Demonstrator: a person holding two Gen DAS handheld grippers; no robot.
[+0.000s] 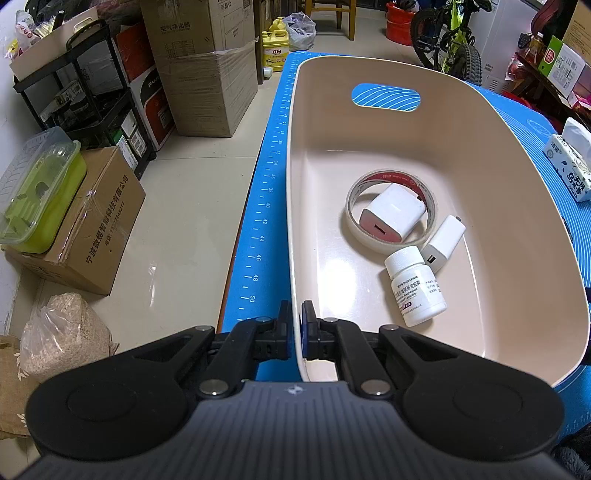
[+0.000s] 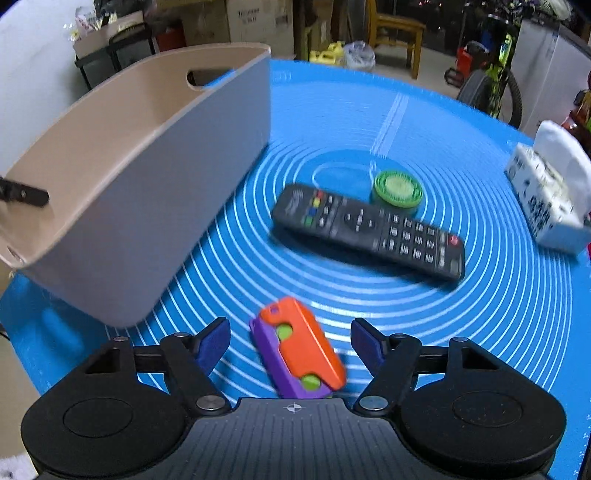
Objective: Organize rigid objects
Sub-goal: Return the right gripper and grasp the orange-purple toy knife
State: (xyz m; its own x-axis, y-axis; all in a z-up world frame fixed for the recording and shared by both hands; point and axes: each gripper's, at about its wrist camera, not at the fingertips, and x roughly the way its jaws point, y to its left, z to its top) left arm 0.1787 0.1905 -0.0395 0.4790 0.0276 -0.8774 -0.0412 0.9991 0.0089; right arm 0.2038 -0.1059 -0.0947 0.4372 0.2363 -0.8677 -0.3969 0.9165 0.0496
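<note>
Left wrist view: left gripper (image 1: 296,325) clamped on the near rim of the beige bin (image 1: 524,206), which holds tape roll (image 1: 352,218), two chargers (image 1: 391,218) and pill bottle (image 1: 415,288). Right wrist view: right gripper (image 2: 290,345) jaws apart, not touching the orange-purple toy (image 2: 299,354) lying on the blue mat (image 2: 498,314) between them; remote (image 2: 369,230) and green disc (image 2: 397,190) sit beyond it.

The blue mat (image 1: 258,236) carried a white ruler scale along its edge, with the even numbers 30 to 50 legible. A brown carton on the floor (image 1: 92,236) bore the printed line 宁波微越智能科技有限公司, a taller carton (image 1: 177,29) showed 空气净化器, and the yellow jug (image 1: 275,46) had a label reading 立白. The white pill bottle (image 1: 415,286) in the beige bin (image 1: 517,229) carried small print of which only "Magnesium" could be made out, and the tissue pack (image 1: 570,170) showed 洁柔, the rest being too small to read.
</note>
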